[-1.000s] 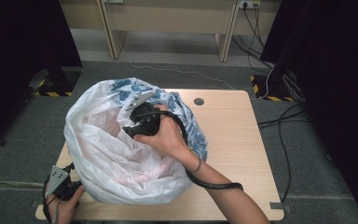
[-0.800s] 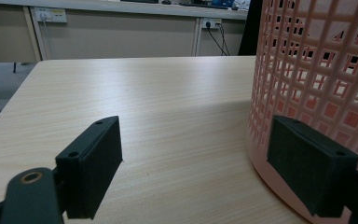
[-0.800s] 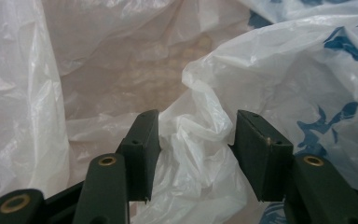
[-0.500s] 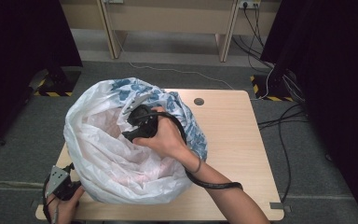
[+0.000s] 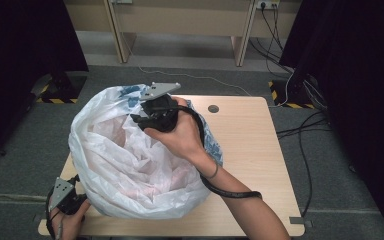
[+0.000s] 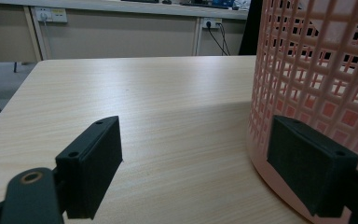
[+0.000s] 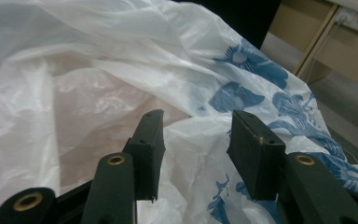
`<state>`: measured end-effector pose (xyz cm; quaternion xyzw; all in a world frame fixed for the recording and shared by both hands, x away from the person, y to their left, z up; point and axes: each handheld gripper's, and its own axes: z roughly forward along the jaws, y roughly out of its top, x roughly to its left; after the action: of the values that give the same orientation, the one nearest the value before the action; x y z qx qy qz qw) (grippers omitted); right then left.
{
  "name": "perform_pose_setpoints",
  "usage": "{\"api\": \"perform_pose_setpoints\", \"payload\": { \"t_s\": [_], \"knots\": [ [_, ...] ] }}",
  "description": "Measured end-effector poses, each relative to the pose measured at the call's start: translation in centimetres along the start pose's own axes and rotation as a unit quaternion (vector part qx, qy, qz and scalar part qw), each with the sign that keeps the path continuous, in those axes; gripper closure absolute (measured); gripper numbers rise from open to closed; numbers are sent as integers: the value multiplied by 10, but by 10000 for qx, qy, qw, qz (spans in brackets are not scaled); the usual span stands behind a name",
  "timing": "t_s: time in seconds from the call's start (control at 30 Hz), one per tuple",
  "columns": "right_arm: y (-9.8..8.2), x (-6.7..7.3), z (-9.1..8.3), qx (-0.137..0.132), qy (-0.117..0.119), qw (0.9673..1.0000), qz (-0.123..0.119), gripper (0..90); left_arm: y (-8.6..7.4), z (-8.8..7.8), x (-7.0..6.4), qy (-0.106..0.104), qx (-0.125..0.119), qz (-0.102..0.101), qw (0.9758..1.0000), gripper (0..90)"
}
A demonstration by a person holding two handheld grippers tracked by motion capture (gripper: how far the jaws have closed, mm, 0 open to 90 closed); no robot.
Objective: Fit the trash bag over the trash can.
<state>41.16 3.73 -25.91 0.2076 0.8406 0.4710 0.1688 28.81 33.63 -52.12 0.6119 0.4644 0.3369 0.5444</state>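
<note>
A white plastic bag [image 5: 130,170] with blue print is draped over a pink lattice basket [image 6: 317,70] on the wooden table [image 5: 250,150]. My right gripper [image 5: 141,120] hovers over the bag's far rim, held from above by a hand. In the right gripper view the right gripper [image 7: 196,119] has just been closing and stands half open. A fold of the bag [image 7: 196,144] lies in the gap, and the pads do not press it. My left gripper [image 5: 67,197] rests at the table's near left corner. In its own view the left gripper [image 6: 196,135] is wide open, one jaw beside the basket's wall.
The table has a round cable hole [image 5: 213,108] at its far side. Bare wood stretches to the right of the bag. Cables [image 5: 300,125] run over the floor at the right, and furniture legs [image 5: 240,45] stand beyond the table.
The right hand has lifted its gripper up from the bag's mouth, towards the bag's far rim. The left gripper has stayed where it was.
</note>
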Motion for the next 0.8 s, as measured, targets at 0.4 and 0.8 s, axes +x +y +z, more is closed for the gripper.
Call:
{"api": "perform_pose_setpoints", "payload": {
  "t_s": [0.4,0.8],
  "knots": [
    [-13,-14,24,845,-249,9955,351,542,0,0,0,-9,-8,1,10000,174],
    [-16,-19,26,1031,-458,9925,478,519,0,0,0,-10,-17,-4,10000,174]
  ]
}}
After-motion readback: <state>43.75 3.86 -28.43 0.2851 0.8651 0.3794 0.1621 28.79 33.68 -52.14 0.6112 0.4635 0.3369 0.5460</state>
